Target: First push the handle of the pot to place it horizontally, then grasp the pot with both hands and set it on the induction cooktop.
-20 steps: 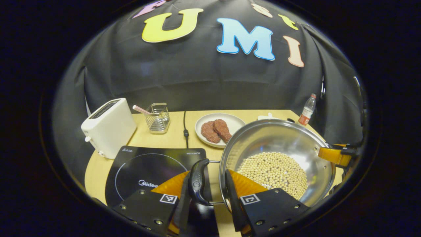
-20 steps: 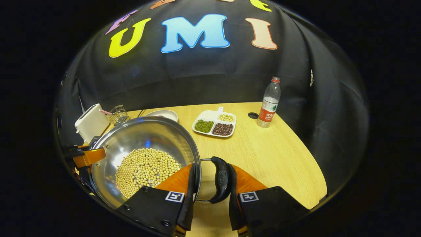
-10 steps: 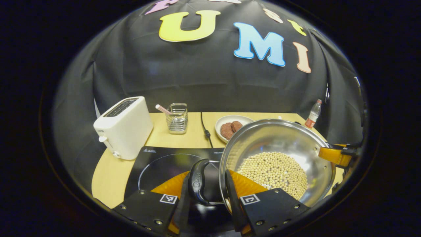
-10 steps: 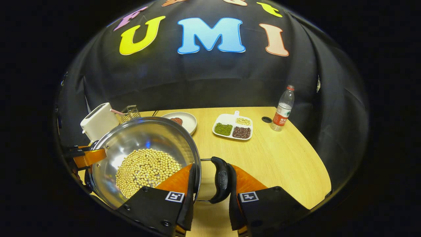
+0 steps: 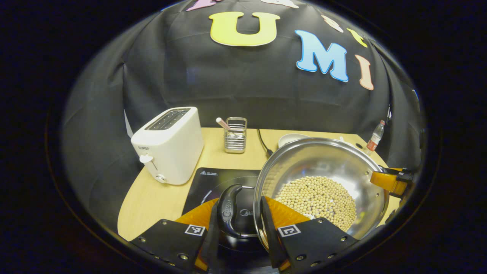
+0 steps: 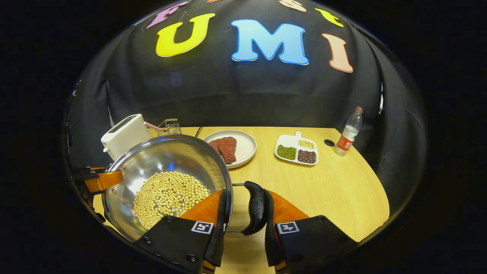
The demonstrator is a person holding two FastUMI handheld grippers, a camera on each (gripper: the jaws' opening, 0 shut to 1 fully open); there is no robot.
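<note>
Left gripper fingers are straddling the pot's near handle, one finger inside the rim, though actual squeeze is hard to tell. Right gripper is bracketing the opposite handle likewise. The pot, holding beans, is hanging over the induction cooktop, beside the toaster on the surface.

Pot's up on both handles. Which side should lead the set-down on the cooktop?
Left, probably. The left hand-held gripper holds the pot's handle right over the induction cooktop, so its camera sees the target. The right hand-held gripper grips the opposite handle over bare table.
</note>
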